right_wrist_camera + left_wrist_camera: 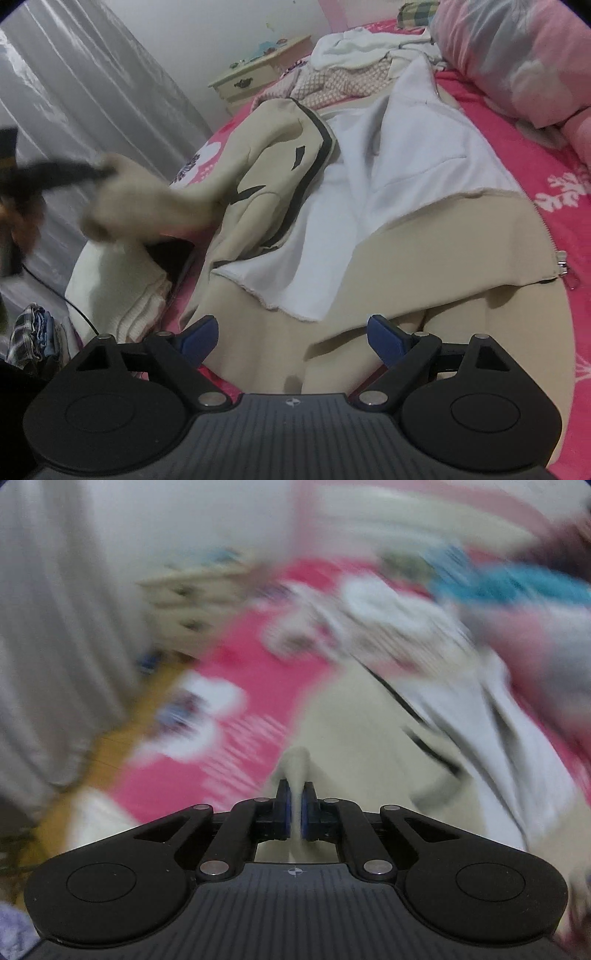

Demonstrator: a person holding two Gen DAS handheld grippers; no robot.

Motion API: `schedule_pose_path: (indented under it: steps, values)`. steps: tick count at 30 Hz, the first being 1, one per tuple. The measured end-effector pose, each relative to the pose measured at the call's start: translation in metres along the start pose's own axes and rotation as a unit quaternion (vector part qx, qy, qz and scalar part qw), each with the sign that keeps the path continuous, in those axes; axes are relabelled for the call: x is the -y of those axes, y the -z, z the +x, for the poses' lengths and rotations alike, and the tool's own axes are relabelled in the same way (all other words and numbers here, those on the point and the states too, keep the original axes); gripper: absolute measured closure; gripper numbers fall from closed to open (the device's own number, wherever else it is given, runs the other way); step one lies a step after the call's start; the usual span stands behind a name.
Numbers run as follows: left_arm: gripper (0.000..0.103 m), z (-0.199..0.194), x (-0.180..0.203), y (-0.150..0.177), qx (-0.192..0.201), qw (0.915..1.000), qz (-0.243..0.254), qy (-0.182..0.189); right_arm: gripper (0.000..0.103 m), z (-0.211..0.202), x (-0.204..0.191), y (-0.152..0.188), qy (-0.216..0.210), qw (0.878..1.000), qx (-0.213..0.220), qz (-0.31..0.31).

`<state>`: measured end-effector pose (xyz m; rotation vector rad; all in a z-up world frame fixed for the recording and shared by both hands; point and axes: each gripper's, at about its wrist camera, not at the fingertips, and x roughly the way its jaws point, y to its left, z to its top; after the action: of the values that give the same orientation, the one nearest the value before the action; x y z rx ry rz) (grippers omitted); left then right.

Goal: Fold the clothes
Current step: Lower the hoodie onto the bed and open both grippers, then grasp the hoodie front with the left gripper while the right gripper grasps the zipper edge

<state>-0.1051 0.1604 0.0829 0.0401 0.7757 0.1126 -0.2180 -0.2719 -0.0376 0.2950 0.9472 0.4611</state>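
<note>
Beige jacket sleeve (297,764) pinched in left gripper (295,808); right gripper (291,336) jaws wide, angled down.

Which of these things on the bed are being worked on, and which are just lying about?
In the job:
beige zip jacket
left gripper, clamped on its sleeve
right gripper, open

Lying about:
pink floral pillow
checked garment
nightstand
curtain

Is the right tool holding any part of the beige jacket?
No, the right tool stands open above the beige jacket, with nothing pressed between its blue pads.
</note>
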Motion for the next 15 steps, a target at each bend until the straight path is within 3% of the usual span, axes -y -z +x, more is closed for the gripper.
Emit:
schedule_pose_path:
  steps: [3, 7, 12, 15]
  values:
    - [0.099, -0.005, -0.045, -0.034, 0.025, 0.9969, -0.020, -0.071, 0.012, -0.003, -0.002, 0.001, 0.002, 1.000, 0.002, -0.007]
    - [0.097, 0.033, -0.082, -0.049, 0.016, 0.9865, 0.009, -0.163, 0.012, 0.000, -0.003, 0.002, 0.003, 1.000, -0.001, -0.011]
    - [0.080, 0.104, -0.107, -0.035, -0.046, 0.9772, 0.004, -0.207, 0.013, 0.006, 0.003, 0.001, 0.016, 1.000, -0.012, -0.004]
    - [0.068, 0.100, -0.108, -0.036, -0.024, 0.9735, -0.024, -0.226, 0.013, 0.007, 0.007, 0.001, 0.029, 1.000, -0.010, -0.006]
